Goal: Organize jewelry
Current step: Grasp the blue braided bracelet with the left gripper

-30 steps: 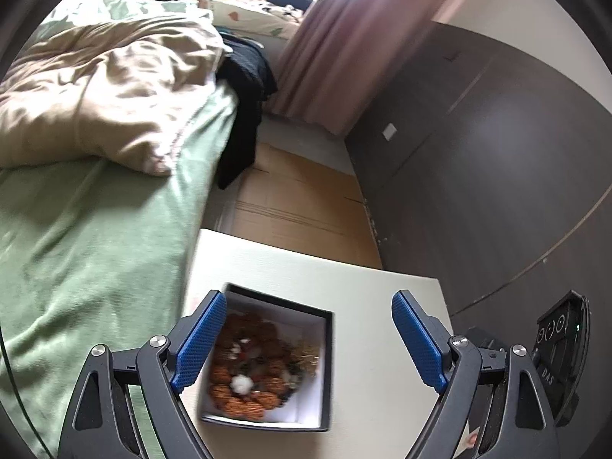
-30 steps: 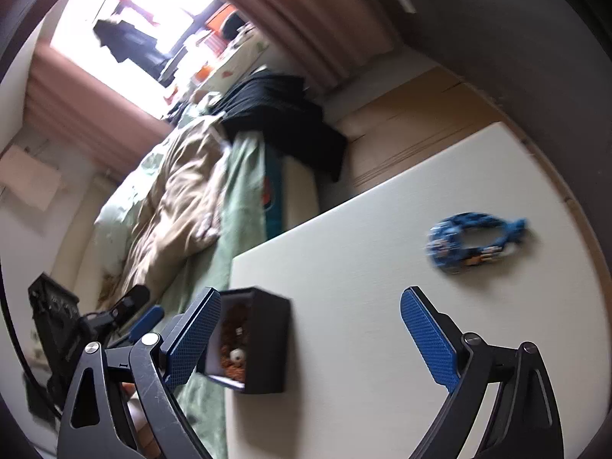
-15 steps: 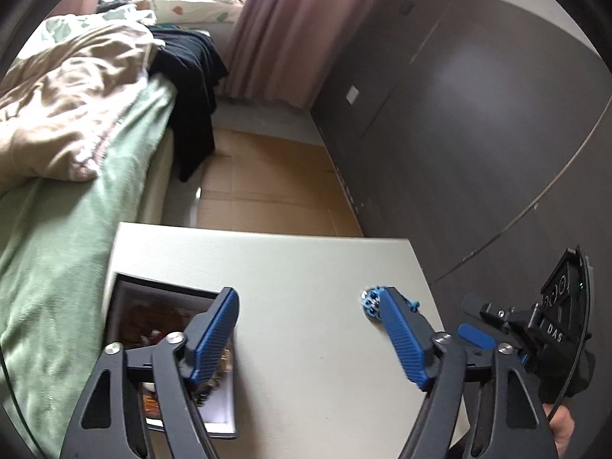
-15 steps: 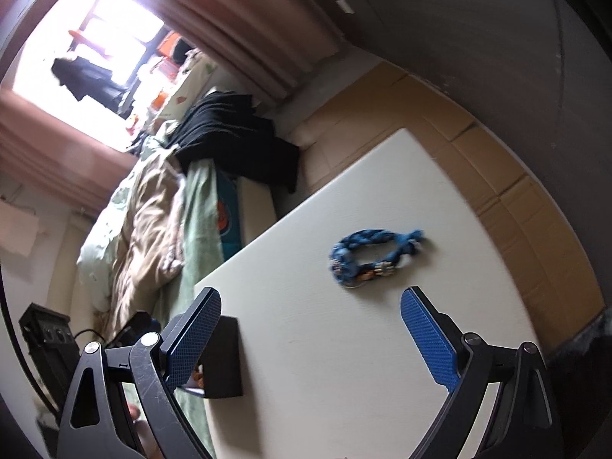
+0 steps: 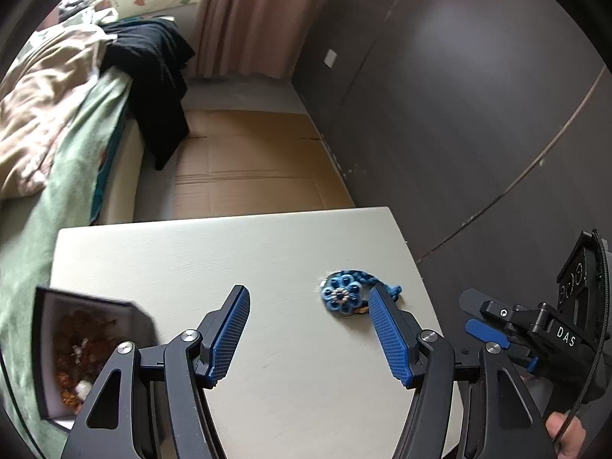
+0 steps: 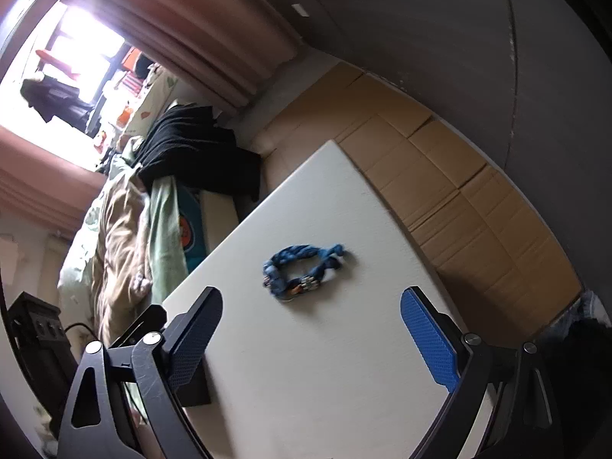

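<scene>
A blue braided bracelet with a flower knot point(image 5: 343, 295) lies on the white table point(image 5: 191, 252); it also shows in the right wrist view point(image 6: 302, 271). A black box lined white point(image 5: 76, 348) holds brown beaded jewelry at the table's left edge. My left gripper point(image 5: 310, 332) is open and empty, its right finger just beside the bracelet. My right gripper point(image 6: 313, 340) is open and empty, a little short of the bracelet. The right gripper's body point(image 5: 535, 329) shows at the left view's right edge.
A bed with green sheet and beige quilt point(image 5: 57, 122) stands left of the table, black clothing point(image 5: 153, 76) draped over it. Flattened cardboard point(image 5: 244, 164) covers the floor beyond. A dark wall point(image 5: 459, 114) runs along the right.
My left gripper has swung right from over the box toward the bracelet. My right gripper has also turned toward the bracelet, which now sits nearer between its fingers.
</scene>
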{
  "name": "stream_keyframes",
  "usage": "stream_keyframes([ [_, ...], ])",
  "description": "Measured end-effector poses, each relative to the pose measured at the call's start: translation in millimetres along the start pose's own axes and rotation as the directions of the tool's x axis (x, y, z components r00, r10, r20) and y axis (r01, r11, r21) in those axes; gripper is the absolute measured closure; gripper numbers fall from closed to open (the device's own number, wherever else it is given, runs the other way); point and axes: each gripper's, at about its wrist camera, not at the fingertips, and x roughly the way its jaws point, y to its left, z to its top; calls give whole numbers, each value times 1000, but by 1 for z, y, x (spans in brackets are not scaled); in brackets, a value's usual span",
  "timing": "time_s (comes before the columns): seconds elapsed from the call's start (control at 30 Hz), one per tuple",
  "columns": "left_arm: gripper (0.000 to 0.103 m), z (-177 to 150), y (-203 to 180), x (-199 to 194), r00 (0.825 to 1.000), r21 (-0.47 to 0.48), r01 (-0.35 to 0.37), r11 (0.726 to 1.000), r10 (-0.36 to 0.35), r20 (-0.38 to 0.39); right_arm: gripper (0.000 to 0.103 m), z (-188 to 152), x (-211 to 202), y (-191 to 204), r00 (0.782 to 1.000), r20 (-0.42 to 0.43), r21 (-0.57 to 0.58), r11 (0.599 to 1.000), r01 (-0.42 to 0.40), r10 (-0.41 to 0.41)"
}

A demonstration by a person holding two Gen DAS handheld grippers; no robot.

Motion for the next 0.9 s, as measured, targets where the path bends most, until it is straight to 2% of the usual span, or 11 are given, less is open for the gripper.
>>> stream_keyframes([
  [0.23,50,5,-28,38,998,55,-22,998,25,-60,8,9,-4,-18,1000,8,27,1000,-1,1],
  [0.43,53,6,-40,67,995,65,-49,997,54,-84,8,15,-4,-30,1000,11,54,999,4,-5],
  [0.53,54,5,-43,79,992,79,-69,994,77,-101,17,20,-1,-37,1000,3,63,998,-3,3],
  [0.67,55,3,-46,95,987,94,-94,991,105,-121,17,23,0,-46,1000,2,92,996,-3,3],
  [0.73,67,1,-49,104,984,105,-113,988,126,-129,17,24,1,-48,1000,0,103,995,-7,7],
  [0.9,70,-1,-47,115,979,116,-142,983,157,-129,17,24,1,-47,1000,-7,103,995,-10,11],
])
